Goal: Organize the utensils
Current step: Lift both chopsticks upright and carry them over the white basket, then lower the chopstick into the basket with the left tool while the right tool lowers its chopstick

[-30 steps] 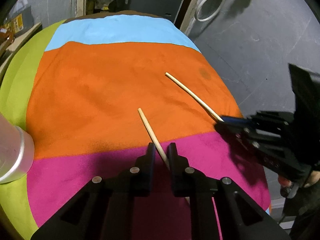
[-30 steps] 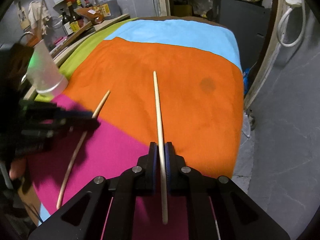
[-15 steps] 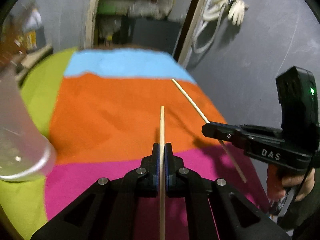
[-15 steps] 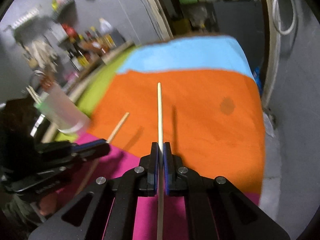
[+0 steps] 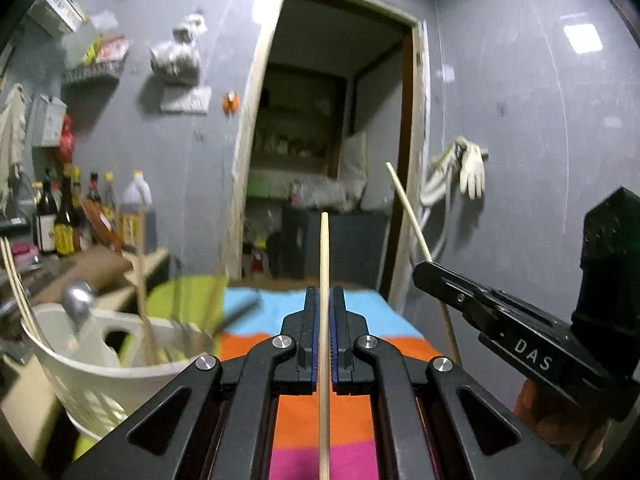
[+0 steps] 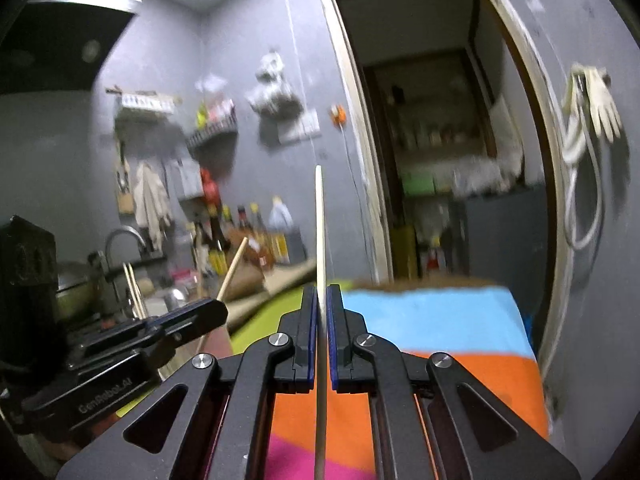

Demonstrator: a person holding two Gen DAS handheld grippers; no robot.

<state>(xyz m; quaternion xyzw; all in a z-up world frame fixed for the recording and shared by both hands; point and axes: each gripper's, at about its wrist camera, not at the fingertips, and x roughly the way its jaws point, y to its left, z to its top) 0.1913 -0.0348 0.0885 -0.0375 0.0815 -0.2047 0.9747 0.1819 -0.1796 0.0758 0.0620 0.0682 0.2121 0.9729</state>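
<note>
left gripper [image 5: 324, 300] clamped tight on a chopstick [image 5: 324, 264], right gripper [image 6: 319, 300] likewise on its own chopstick [image 6: 319, 232]; white utensil holder [image 5: 120, 364] seen only from left wrist.

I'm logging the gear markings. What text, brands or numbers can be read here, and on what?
"DAS": on the side of the right gripper, in the left wrist view.
"GenRobot.AI": on the side of the left gripper, in the right wrist view; soft but legible.
Bottle labels: too blurred to read.

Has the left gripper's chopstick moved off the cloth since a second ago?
Yes. The left gripper has lifted its chopstick off the striped cloth; its tip now points at the doorway.
</note>
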